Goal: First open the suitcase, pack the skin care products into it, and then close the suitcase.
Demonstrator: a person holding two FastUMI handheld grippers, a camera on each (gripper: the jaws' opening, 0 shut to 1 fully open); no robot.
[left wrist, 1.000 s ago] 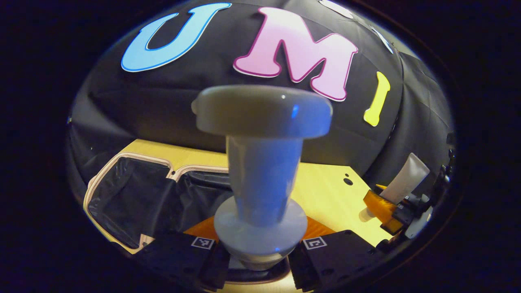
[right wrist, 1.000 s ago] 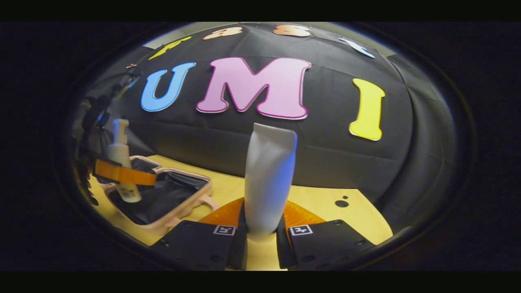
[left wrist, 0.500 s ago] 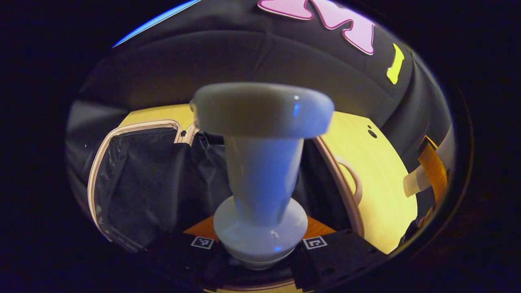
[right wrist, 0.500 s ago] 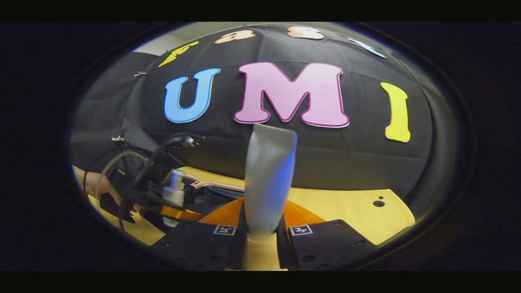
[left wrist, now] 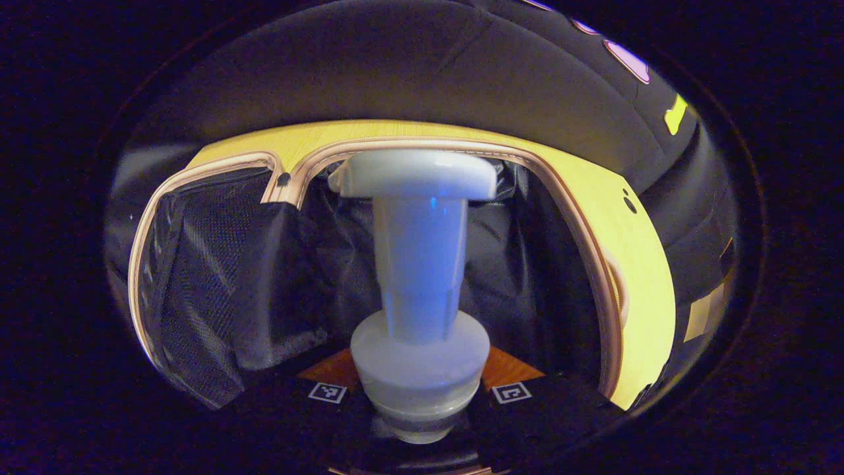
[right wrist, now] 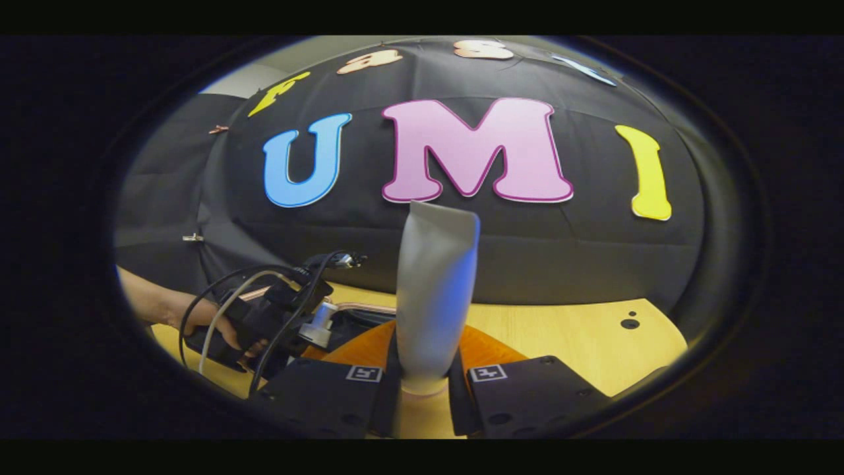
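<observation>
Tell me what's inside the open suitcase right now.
Black lining and a mesh pocket show inside the suitcase. No product lies there that I can see; the pump bottle in the left gripper covers the middle.

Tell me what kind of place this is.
Probably a staged recording booth: a black cloth wall behind a wooden table, with an open suitcase being packed using hand-held grippers.
</observation>
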